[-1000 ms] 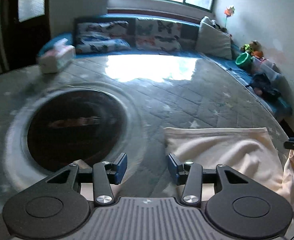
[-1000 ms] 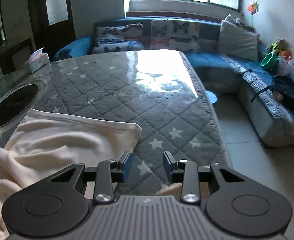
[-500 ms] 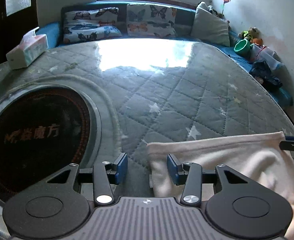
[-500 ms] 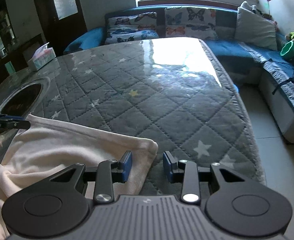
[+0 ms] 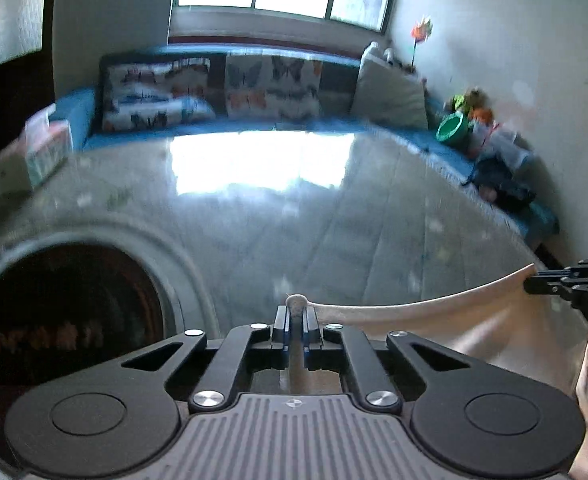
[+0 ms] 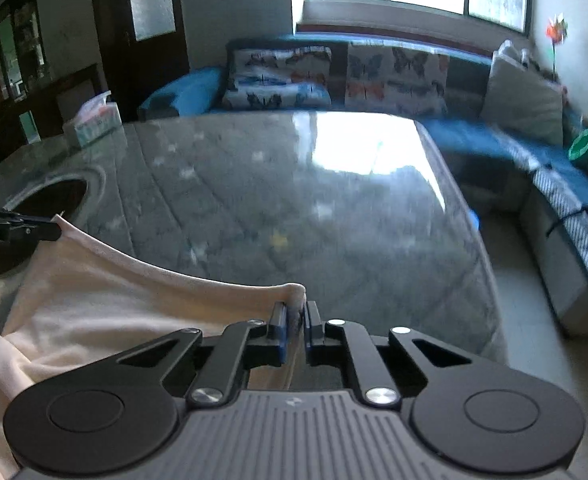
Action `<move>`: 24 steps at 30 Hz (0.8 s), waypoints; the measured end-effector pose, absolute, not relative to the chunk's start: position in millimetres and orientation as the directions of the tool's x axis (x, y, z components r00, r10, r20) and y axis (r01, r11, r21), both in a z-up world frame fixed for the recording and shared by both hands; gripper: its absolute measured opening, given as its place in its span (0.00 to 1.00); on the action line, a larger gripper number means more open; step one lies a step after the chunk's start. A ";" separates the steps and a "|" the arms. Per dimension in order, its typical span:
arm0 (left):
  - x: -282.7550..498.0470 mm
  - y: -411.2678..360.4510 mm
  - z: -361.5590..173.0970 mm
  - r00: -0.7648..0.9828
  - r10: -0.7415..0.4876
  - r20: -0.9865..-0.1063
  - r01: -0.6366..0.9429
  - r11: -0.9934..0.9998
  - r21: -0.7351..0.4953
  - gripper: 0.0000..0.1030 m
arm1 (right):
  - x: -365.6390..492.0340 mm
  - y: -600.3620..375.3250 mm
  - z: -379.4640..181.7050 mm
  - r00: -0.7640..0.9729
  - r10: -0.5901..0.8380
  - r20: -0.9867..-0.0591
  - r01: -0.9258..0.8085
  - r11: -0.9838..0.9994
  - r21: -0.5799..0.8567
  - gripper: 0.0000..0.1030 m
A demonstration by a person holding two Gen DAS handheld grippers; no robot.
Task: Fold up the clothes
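Left tongs (image 5: 296, 322): level, pointing far, clenched on one corner of the cream garment (image 5: 454, 320). Right tongs (image 6: 293, 322): same pose, clenched on the other corner of the cream garment (image 6: 93, 300). Garment: top edge hangs in a slack curve between the two tongs, lifted over the near side of the quilted grey table (image 6: 294, 208); remainder drapes low at near left in the right wrist view. Tissue box (image 6: 91, 120): far left on the table. Both views motion-blurred.
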State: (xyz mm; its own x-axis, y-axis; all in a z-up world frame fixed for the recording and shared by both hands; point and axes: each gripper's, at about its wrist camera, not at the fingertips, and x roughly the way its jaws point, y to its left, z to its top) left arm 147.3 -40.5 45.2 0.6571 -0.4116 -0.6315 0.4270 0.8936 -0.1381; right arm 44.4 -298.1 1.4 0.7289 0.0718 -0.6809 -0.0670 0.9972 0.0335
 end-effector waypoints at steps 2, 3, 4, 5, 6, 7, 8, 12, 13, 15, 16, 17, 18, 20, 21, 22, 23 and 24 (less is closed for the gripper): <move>154.5 -41.8 56.3 0.682 -0.417 -0.601 0.434 0.892 -0.128 0.06 | 52.0 -295.3 10.2 0.751 0.064 -0.657 -0.075 0.997 0.012 0.07; 158.3 -43.7 61.4 0.697 -0.416 -0.584 0.438 0.892 -0.112 0.06 | 57.7 -294.5 11.6 0.759 0.059 -0.649 -0.072 0.997 0.006 0.07; 162.8 -46.3 64.5 0.712 -0.409 -0.571 0.437 0.894 -0.095 0.06 | 63.7 -293.8 12.5 0.765 0.054 -0.642 -0.069 0.998 0.002 0.07; 167.6 -49.1 67.1 0.726 -0.400 -0.559 0.435 0.897 -0.078 0.06 | 69.7 -293.1 13.4 0.772 0.048 -0.634 -0.065 0.998 -0.003 0.07; 172.9 -51.8 68.1 0.734 -0.395 -0.552 0.431 0.899 -0.070 0.06 | 75.7 -292.4 14.2 0.778 0.043 -0.627 -0.061 0.998 -0.008 0.07; 178.8 -54.4 67.6 0.739 -0.391 -0.549 0.429 0.901 -0.065 0.06 | 81.7 -291.7 15.1 0.784 0.037 -0.619 -0.057 0.998 -0.012 0.07; 185.2 -58.1 65.6 0.743 -0.382 -0.550 0.424 0.904 -0.055 0.07 | 87.7 -291.0 16.0 0.790 0.032 -0.612 -0.053 0.998 -0.017 0.07; 210.1 -71.6 43.6 0.751 -0.313 -0.581 0.385 0.923 -0.001 0.07 | 115.3 -287.6 4.8 0.777 0.018 -0.629 -0.050 0.998 -0.033 0.09; 215.6 -71.8 37.5 0.741 -0.307 -0.597 0.377 0.926 -0.008 0.07 | 121.0 -287.0 -0.4 0.768 0.014 -0.641 -0.050 0.998 -0.039 0.10; 223.8 -74.3 25.8 0.728 -0.282 -0.625 0.360 0.933 -0.001 0.10 | 127.3 -286.3 -7.8 0.753 0.013 -0.657 -0.054 0.998 -0.042 0.12; 226.2 -74.0 21.4 0.725 -0.269 -0.634 0.353 0.935 0.008 0.10 | 129.6 -285.6 -11.6 0.747 0.013 -0.665 -0.055 0.998 -0.043 0.13; 225.8 -73.5 20.5 0.725 -0.261 -0.637 0.348 0.937 0.011 0.10 | 132.0 -284.8 -15.3 0.741 0.013 -0.672 -0.057 0.997 -0.043 0.13; 224.7 -73.1 20.5 0.727 -0.256 -0.637 0.343 0.939 0.014 0.10 | 131.1 -284.1 -16.4 0.738 0.020 -0.675 -0.063 0.997 -0.039 0.14; 221.8 -72.8 22.4 0.730 -0.255 -0.633 0.340 0.940 0.014 0.10 | 126.7 -282.2 -16.0 0.733 0.043 -0.679 -0.084 0.996 -0.027 0.16; 218.0 -74.7 25.7 0.727 -0.274 -0.630 0.354 0.935 0.002 0.10 | 124.4 -280.9 -14.6 0.730 0.061 -0.681 -0.101 0.995 -0.019 0.16; 215.0 -77.5 28.7 0.716 -0.301 -0.629 0.375 0.927 -0.016 0.10 | 119.2 -277.4 -13.8 0.725 0.084 -0.683 -0.122 0.992 -0.008 0.16; 212.0 -81.8 31.2 0.697 -0.337 -0.632 0.405 0.913 -0.040 0.10 | 115.2 -272.4 -13.8 0.715 0.115 -0.689 -0.150 0.989 0.009 0.17; 209.7 -87.5 31.6 0.675 -0.368 -0.639 0.433 0.899 -0.061 0.10 | 110.9 -267.9 -14.3 0.704 0.148 -0.695 -0.179 0.983 0.028 0.18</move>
State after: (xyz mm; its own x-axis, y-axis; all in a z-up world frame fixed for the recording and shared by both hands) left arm 209.7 -87.5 31.6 0.6749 -0.3683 -0.6395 0.4327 0.8994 -0.0613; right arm 110.9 -267.9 -14.3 0.7036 0.1478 -0.6951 -0.1791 0.9834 0.0278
